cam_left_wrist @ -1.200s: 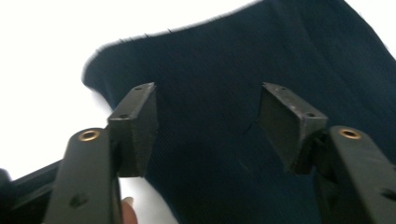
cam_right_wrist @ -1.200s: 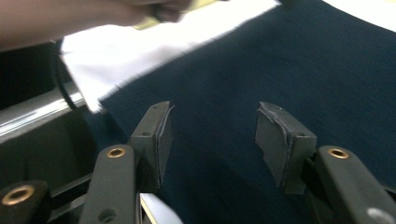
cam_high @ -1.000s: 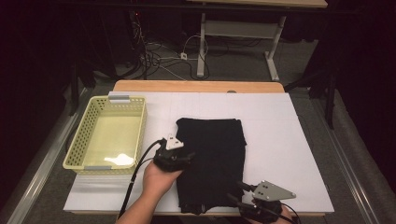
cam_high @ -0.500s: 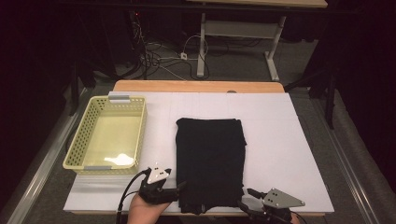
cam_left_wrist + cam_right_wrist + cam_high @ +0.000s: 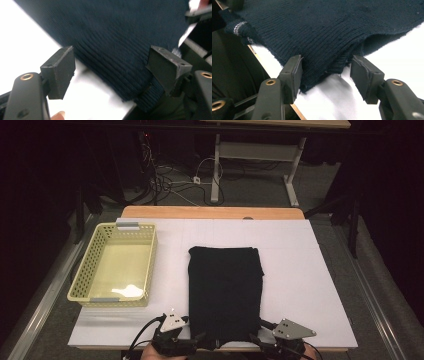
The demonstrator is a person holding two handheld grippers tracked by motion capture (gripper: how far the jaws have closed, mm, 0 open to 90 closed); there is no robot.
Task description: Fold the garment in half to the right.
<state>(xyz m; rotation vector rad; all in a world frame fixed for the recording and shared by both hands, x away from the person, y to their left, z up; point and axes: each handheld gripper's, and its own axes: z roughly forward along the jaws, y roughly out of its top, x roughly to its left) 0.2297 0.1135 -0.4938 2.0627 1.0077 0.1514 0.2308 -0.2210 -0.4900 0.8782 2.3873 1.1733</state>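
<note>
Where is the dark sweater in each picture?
High view: the folded dark sweater lies in the middle of the white table cover, right of the yellow basket.
Left gripper view: it covers the top and middle, its near corner between the open jaws.
Right gripper view: it covers the top, its hem between the open jaws.
Shared landmark: the sweater's ribbed hem at the near table edge.

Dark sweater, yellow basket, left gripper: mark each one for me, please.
dark sweater [image 5: 225, 285], high view, middle of the folded knit.
yellow basket [image 5: 88, 270], high view, left perforated wall.
left gripper [image 5: 110, 62], left gripper view, midway between its open jaws, over the sweater's edge.
</note>
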